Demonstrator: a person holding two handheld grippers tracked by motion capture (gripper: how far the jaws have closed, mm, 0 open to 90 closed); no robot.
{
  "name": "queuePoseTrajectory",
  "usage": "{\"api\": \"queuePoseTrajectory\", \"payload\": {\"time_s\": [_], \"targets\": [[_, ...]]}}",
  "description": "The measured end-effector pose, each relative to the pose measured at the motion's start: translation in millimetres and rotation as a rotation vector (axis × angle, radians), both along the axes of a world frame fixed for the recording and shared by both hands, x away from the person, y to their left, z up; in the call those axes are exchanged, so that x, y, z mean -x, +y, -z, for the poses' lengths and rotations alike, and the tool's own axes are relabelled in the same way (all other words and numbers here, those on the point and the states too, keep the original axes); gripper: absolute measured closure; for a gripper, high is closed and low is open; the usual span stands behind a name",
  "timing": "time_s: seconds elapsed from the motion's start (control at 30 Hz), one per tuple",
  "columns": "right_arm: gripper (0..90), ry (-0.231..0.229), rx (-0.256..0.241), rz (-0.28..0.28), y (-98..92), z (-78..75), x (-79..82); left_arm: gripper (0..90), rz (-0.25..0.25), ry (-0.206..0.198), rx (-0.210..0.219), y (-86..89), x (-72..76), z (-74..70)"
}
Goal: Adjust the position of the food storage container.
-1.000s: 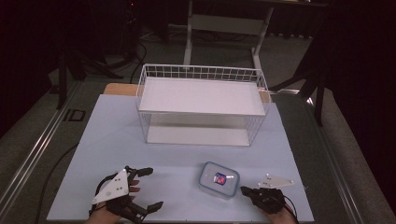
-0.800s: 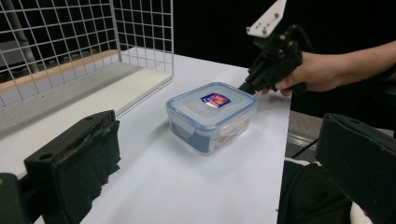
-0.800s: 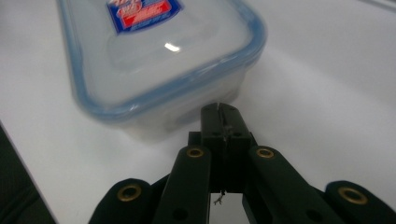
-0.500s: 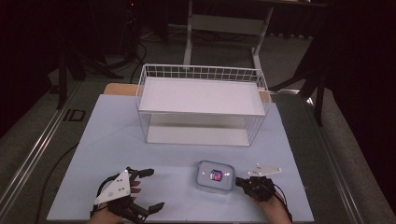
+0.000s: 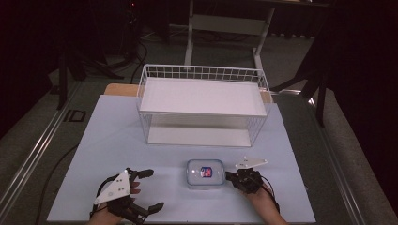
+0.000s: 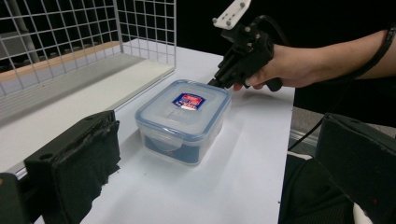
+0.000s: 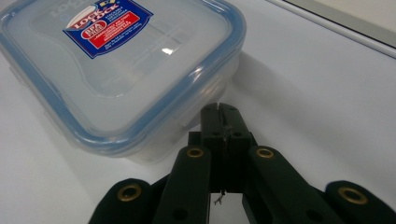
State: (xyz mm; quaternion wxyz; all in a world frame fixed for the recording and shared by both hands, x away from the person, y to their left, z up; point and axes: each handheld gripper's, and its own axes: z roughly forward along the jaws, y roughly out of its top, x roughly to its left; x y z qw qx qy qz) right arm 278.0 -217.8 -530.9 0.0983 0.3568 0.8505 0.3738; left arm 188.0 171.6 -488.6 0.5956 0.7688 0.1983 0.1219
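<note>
A clear plastic food box [image 5: 205, 173] with a blue-rimmed lid and a red and blue label lies flat on the pale table, near the front. My right gripper [image 5: 232, 176] is shut, and its tip rests against the box's right side. In the right gripper view the closed jaw tip [image 7: 222, 111] meets the box [image 7: 112, 65] just under the lid rim, with nothing between the jaws. My left gripper [image 5: 146, 189] is open, low at the front left and apart from the box. Its wide pads [image 6: 88, 158] frame the box [image 6: 184, 119] and the right gripper [image 6: 219, 81] beyond.
A white wire basket [image 5: 202, 71] with a white shelf board across it stands at the middle back of the table [image 5: 112, 136]. Its mesh wall [image 6: 70, 28] rises to the left of the box. Dark floor, a rail and stand legs surround the table.
My right gripper has moved forward and left to the box's right side. The box has slid a little to the left. The left gripper has barely moved.
</note>
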Motion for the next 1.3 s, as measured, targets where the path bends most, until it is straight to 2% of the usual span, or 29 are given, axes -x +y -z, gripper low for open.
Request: {"api": "queuePoseTrajectory", "payload": {"time_s": [0.2, 0.27, 0.3, 0.83, 0.87, 0.9, 1.3], "targets": [[90.0, 0.012, 0.006, -0.012, -2.9, 1.2, 13.6, 0.8, 0.0, -0.001, -0.005, 0.0, 0.5, -0.4], [90.0, 0.035, 0.008, -0.024, 1.7, 3.5, 19.0, 0.8, 0.002, 0.001, -0.004, -1.2, 0.6, -0.4], [90.0, 0.031, 0.011, -0.026, 3.6, 3.7, 19.2, 0.8, 0.003, 0.002, -0.003, -1.5, 0.7, -0.5], [90.0, 0.038, -0.005, -0.055, 23.4, 2.2, 14.3, 0.8, 0.0, 0.007, 0.001, 1.2, 0.4, 0.0], [90.0, 0.047, -0.012, -0.056, 25.9, 2.2, 14.1, 0.8, -0.001, 0.007, -0.001, 1.1, 0.2, 0.2], [90.0, 0.041, -0.007, -0.072, 31.5, 2.3, 13.6, 0.8, -0.001, 0.012, 0.003, 1.1, -0.2, 0.6], [90.0, 0.032, -0.027, -0.1, 57.3, 3.9, 1.7, 0.8, 0.001, 0.019, -0.001, 2.4, -0.9, 1.6]]}}
